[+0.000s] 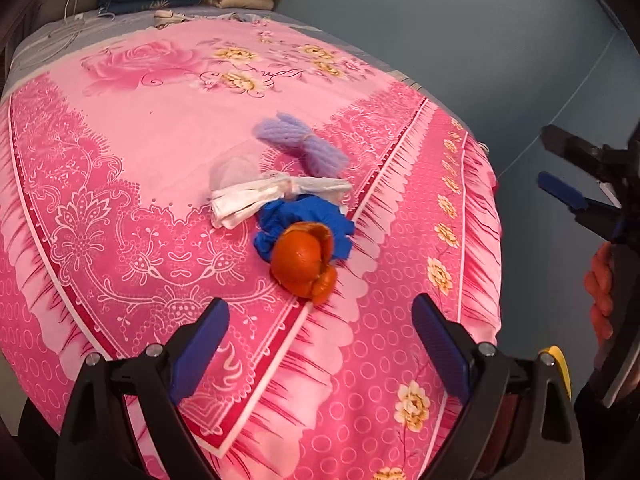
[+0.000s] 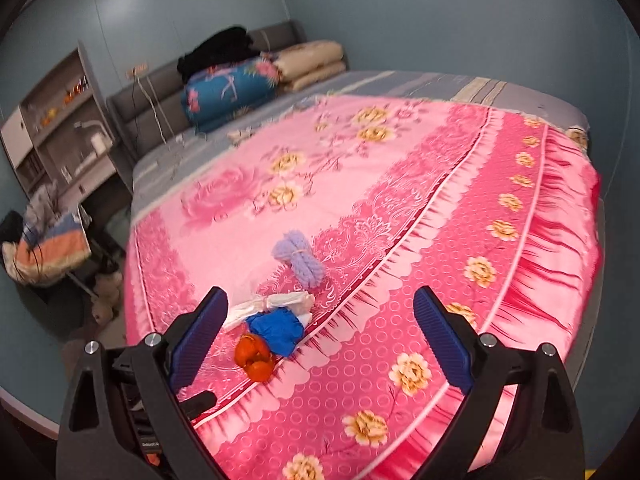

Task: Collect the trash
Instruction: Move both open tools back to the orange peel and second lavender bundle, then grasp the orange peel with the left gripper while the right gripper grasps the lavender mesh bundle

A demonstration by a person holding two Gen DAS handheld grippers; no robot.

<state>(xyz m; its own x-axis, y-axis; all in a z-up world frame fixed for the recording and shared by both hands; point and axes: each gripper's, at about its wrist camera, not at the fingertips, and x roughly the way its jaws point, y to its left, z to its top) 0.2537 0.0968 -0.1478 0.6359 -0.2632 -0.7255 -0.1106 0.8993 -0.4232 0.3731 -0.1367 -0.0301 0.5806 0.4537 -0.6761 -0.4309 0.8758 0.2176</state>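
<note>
4 pieces of trash lie bunched on the pink floral bedspread (image 1: 160, 128), near its 3 o'clock border in the left wrist view. The purple foam net (image 1: 298, 147), tied at its waist, runs its long axis from 10 o'clock to 4 o'clock. Just below it, the white tied plastic bag (image 1: 264, 196) stretches from 8 o'clock to 2 o'clock, one end touching the crumpled blue wrapper (image 1: 296, 222). The orange peel (image 1: 306, 264) rests against the wrapper's 6 o'clock edge, its split end pointing toward 5 o'clock. No bin shows in either view.

The left gripper (image 1: 320, 344) hovers with its blue pads spread wide, holding nothing, the peel just beyond them at 12 o'clock. The right gripper (image 2: 320, 336) also gapes wide and empty over the bedspread's border; in its view the trash sits at 10 o'clock, by its left pad. Folded quilts (image 2: 240, 84) are stacked at the headboard.
</note>
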